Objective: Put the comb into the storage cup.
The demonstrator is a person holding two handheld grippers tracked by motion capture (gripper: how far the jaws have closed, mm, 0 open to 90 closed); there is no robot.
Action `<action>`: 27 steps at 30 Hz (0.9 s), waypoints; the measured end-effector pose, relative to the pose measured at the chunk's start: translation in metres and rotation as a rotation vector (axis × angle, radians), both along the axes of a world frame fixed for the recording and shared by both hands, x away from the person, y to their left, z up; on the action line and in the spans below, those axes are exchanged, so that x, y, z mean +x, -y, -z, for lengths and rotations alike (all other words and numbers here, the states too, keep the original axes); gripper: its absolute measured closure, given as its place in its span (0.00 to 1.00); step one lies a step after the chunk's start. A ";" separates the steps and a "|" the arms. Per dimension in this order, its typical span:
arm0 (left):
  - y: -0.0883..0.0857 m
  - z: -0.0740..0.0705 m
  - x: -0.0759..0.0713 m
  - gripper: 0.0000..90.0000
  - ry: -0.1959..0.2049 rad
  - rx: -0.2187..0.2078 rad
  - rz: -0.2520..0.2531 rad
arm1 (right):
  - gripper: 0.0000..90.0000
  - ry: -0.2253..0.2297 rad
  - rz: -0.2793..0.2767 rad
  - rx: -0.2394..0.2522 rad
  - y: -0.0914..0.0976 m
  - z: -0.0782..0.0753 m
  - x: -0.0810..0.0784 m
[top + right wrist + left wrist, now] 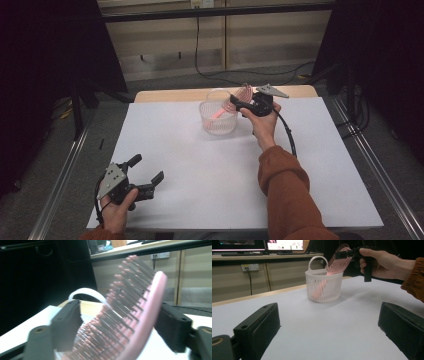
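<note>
A pink hairbrush stands tilted in a white slatted basket at the back middle of the table, handle down and head above the rim. My right gripper reaches in from the right around the brush head. In the right gripper view the brush lies between the spread jaws: bristles face the left jaw with a slight gap, and its back sits by the right jaw. My left gripper rests at the front left, open and empty. In the left gripper view the basket stands well beyond its jaws.
A white sheet covers the tabletop, with a wooden strip at the far edge. Metal rails run along both sides. Cables trail over the floor behind the table. A cable hangs from the right gripper across the sheet.
</note>
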State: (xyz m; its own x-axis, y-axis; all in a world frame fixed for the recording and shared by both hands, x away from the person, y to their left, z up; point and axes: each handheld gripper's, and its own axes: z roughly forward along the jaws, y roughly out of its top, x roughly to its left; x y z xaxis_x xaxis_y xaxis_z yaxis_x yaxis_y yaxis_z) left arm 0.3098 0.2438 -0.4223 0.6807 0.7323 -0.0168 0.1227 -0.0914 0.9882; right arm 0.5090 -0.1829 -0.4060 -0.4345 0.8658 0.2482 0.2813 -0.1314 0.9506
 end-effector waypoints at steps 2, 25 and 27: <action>-0.001 0.000 0.000 0.04 0.002 0.004 -0.001 | 0.17 -0.009 0.011 0.007 0.001 0.001 0.001; 0.000 0.002 0.008 0.04 -0.018 -0.011 -0.004 | 0.00 0.022 0.018 0.001 0.005 -0.011 -0.004; 0.001 0.002 0.008 0.04 -0.018 -0.007 -0.002 | 0.00 0.022 0.017 -0.002 0.008 -0.012 -0.005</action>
State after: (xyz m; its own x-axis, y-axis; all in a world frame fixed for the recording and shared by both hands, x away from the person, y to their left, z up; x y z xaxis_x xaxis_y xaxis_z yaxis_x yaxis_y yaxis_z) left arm 0.3174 0.2430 -0.4246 0.6788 0.7335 -0.0345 0.1406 -0.0838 0.9865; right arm 0.5041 -0.1905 -0.3936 -0.4248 0.8737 0.2371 0.2579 -0.1342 0.9568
